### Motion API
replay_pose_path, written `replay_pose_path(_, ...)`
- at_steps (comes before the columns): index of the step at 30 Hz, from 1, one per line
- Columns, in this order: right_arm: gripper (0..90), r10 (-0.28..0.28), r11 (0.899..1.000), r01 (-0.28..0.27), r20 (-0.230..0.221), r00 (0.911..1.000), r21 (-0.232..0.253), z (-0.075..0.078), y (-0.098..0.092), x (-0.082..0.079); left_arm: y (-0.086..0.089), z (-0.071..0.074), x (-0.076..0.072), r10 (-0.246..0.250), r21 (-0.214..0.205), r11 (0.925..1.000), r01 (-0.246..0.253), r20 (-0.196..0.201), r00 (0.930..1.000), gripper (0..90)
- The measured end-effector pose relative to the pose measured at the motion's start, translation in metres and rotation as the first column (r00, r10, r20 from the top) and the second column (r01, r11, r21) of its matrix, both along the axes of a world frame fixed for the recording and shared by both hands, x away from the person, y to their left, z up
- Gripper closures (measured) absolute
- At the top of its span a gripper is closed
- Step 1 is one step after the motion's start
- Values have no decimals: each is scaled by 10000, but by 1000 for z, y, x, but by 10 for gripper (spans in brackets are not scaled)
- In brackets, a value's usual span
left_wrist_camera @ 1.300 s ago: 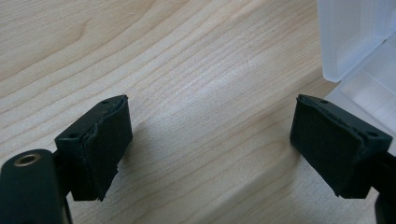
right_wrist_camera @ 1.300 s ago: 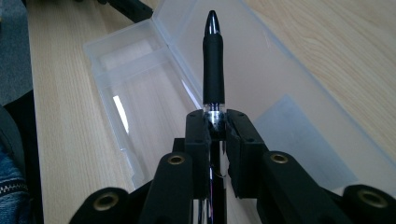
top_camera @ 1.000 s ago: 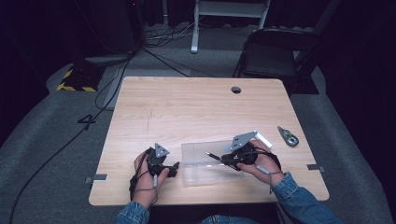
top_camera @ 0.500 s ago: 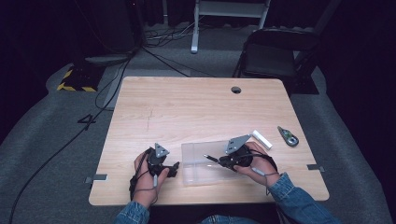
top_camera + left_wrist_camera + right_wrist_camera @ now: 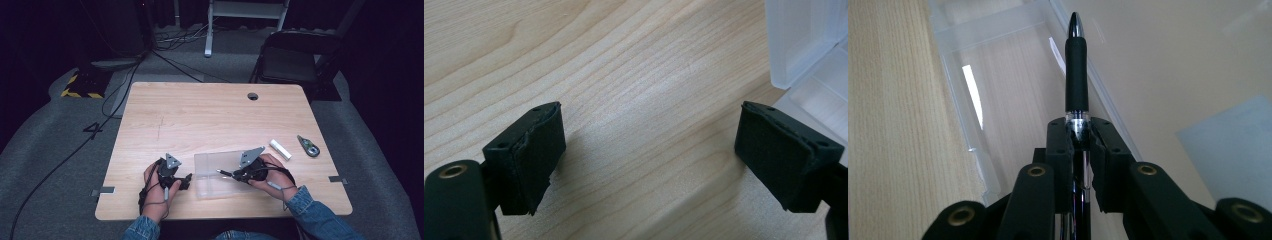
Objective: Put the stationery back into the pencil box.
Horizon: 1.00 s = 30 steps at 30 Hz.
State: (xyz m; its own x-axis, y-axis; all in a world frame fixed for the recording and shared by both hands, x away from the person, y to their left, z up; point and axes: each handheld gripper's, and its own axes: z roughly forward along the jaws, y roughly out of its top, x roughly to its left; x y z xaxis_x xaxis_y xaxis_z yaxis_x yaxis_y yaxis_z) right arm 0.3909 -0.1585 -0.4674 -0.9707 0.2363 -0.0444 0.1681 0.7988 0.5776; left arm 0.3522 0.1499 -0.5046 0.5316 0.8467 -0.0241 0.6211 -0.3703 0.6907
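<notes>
One black-gripped pen (image 5: 1076, 65), clamped in the right gripper (image 5: 1079, 131), points lengthwise over the clear plastic box (image 5: 212, 172); the left gripper (image 5: 649, 155) is spread.

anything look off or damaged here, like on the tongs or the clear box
One thing: the pad on the left tongs looks frayed, its foam edge ragged and peeling. Otherwise nothing stands out. The right tongs grip the pen straight over the open clear box, and nothing is spilled.
</notes>
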Motion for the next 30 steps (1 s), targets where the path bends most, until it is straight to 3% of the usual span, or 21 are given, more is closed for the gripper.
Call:
replay_pose_path(9, 798, 156, 9998, -157, -79, 9998, -108, -1, 3, -3, 0, 0, 0, -3, 5, 10000, 3, 1, 10000, 132)
replay_pose_path(19, 744, 224, 9991, -211, 351, 9991, -376, -2, 2, -3, 0, 0, 0, 0, 1, 10000, 0, 3, 10000, 132)
replay_pose_path(25, 737, 65, 9997, -56, 427, 9991, -224, 4, -2, -3, 0, 0, 0, 1, 0, 10000, -1, 2, 10000, 132)
replay_pose_path(27, 765, 0, 9999, 4, 324, 9995, -109, 8, -5, -4, 0, 0, 0, -3, 4, 10000, 3, 2, 10000, 132)
replay_pose_path(28, 820, 6, 10000, -6, -6, 10000, -70, 10, -8, -6, 0, 0, 0, -9, 13, 10000, 9, 5, 10000, 132)
replay_pose_path(30, 843, -14, 10000, 13, -230, 9997, -69, 10, -8, -7, 0, 0, 0, -2, 4, 10000, 2, 4, 10000, 132)
